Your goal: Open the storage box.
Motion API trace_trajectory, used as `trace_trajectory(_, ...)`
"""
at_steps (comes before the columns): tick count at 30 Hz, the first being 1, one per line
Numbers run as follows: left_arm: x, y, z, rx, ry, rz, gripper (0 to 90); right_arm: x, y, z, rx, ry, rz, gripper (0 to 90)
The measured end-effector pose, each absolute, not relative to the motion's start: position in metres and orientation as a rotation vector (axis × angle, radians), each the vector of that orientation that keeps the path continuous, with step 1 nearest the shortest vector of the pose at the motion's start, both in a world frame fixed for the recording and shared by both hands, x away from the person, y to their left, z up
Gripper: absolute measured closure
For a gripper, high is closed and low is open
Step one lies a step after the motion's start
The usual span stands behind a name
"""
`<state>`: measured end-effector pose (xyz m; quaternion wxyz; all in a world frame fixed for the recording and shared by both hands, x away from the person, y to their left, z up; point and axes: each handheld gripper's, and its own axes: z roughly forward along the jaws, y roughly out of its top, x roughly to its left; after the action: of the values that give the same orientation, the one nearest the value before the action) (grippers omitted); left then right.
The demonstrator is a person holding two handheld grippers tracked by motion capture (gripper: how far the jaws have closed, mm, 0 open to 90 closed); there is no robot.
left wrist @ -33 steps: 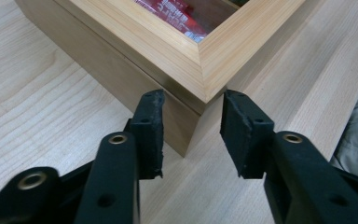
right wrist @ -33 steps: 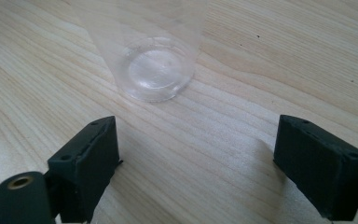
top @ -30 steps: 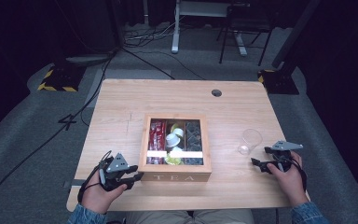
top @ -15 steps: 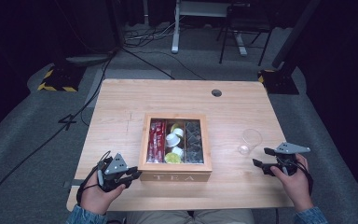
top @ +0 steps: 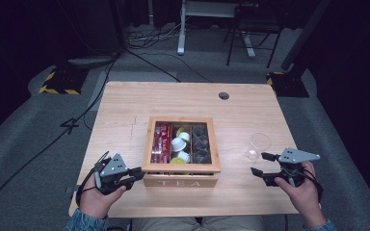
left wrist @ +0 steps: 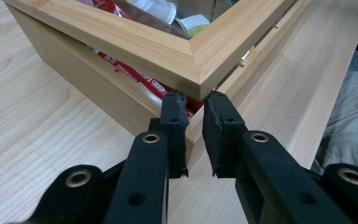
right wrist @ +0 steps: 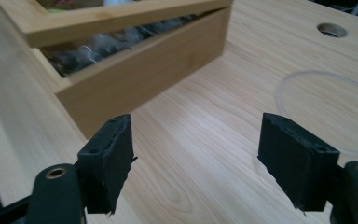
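Both grippers flank the tea box (top: 181,179): left gripper (top: 136,175) nearly closed under its raised lid (left wrist: 168,51) corner, holding nothing; right gripper (top: 261,164) wide open, empty.

The tea box (top: 181,150) sits near the middle of my table (top: 125,106), toward my edge, its lid raised a little off the base at the front. Inside it, packets lie in the left compartment, small cups in the middle one, and pouches in the right one. My left gripper (top: 136,174) is at the box's front left corner. A glass (top: 259,145) stands right of the box, apart from it. My right gripper (top: 261,164) is just in front of the glass. A round hole (top: 223,96) lies behind the box.
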<state>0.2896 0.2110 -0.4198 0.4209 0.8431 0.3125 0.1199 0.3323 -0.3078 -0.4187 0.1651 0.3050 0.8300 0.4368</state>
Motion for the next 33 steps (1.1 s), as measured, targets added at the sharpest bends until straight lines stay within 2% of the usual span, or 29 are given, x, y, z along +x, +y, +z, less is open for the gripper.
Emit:
trace_trajectory(15, 0.293, 0.213, -0.409, 2.068, 0.771, 0.319, 78.7, 0.34, -0.246, -0.41, 0.665, 2.459, 1.281, 22.1)
trace_trajectory(26, 0.295, 0.213, -0.406, 2.055, 0.768, 0.318, 79.2, 0.345, -0.21, -0.413, 0.565, 2.472, 1.183, 24.9)
trace_trajectory(33, 0.295, 0.212, -0.408, 2.055, 0.765, 0.318, 79.3, 0.349, -0.198, -0.408, 0.501, 2.415, 1.168, 31.6)
